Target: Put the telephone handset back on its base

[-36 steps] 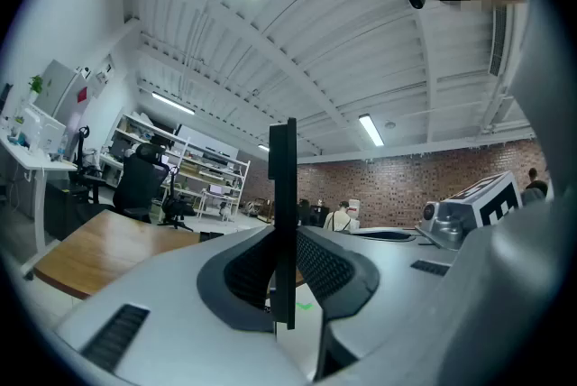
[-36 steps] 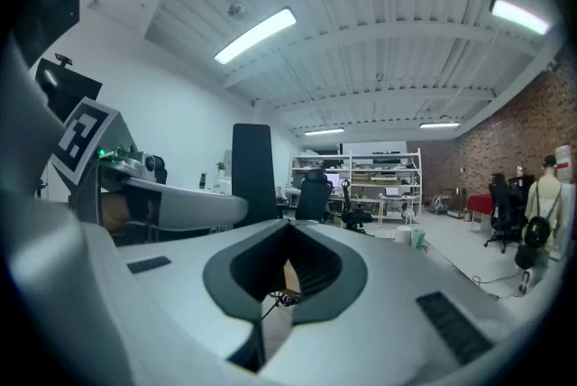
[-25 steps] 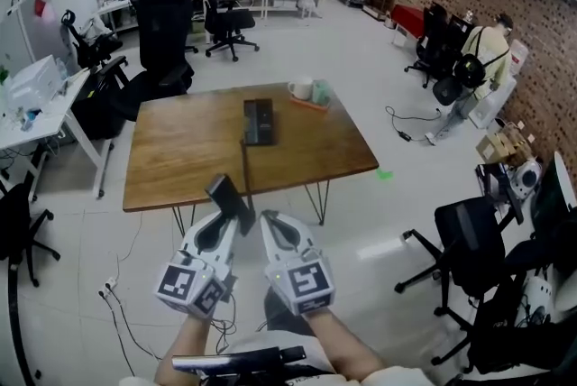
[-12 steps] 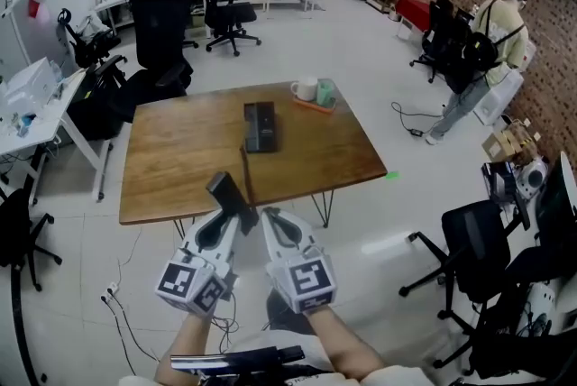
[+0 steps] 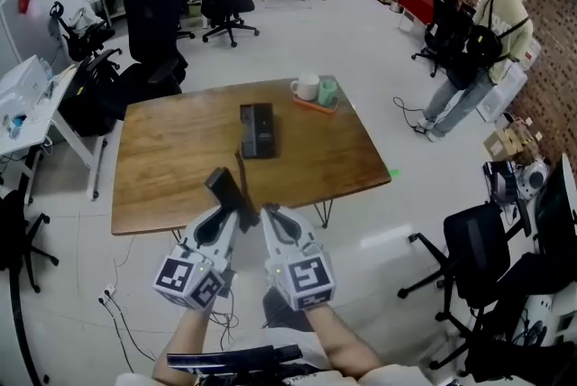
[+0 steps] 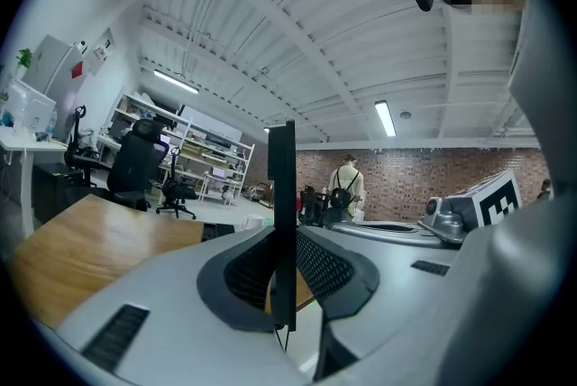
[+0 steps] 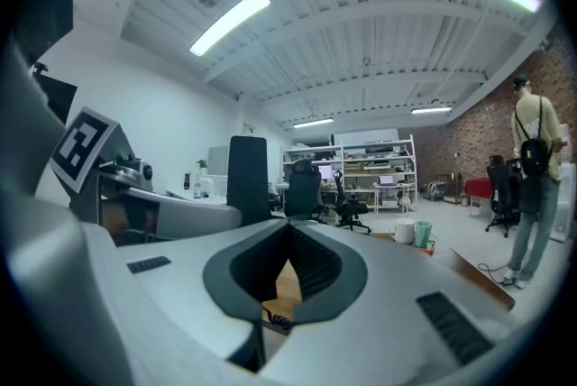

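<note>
Head view: my left gripper (image 5: 240, 215) has its fingers clamped on the black handset (image 5: 227, 192), held in the air well short of the base (image 5: 258, 130) on the worktop (image 5: 171, 168). My right gripper (image 5: 269, 215) has its fingers closed and empty. I judge the handset light, rigid and smooth, best gripped mid-body. Beyond the base stand a mug (image 5: 302, 88) and a green cup (image 5: 325, 92), contents unseen.

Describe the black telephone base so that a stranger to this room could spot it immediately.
Find the big brown wooden table standing alone in the middle of the room. The black rectangular telephone base lies flat near its middle. Unlike the white mug and green cup at the far right corner, it is dark, low and oblong, with a thin cord trailing toward the near edge.
</note>
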### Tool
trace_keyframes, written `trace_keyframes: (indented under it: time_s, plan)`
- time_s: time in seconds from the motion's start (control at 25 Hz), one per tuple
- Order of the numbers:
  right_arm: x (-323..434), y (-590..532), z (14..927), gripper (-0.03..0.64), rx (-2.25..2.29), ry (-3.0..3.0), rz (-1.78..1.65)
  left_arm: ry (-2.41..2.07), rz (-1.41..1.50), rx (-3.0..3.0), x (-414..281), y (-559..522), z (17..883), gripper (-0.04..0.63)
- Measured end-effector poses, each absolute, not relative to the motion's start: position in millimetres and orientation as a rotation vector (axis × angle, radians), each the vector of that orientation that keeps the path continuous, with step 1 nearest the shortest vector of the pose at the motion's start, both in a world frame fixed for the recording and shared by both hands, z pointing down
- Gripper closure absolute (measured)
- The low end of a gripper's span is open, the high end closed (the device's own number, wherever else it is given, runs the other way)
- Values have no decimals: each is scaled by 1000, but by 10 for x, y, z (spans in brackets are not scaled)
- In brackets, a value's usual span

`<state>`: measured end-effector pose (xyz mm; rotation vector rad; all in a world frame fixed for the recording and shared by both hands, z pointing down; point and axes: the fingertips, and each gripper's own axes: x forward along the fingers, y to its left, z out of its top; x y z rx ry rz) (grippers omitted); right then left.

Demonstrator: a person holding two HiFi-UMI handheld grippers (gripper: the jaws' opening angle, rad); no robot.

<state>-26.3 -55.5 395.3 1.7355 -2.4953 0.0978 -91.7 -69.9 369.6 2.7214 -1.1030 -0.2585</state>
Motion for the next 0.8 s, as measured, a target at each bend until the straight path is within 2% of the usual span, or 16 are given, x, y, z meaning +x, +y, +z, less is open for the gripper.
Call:
trace_keyframes:
  time_s: [0.8]
  plan:
    - [-49,-1559,4181,613,1737,-2489,222,-1078,-172,2658,-682,-1701,3957,532]
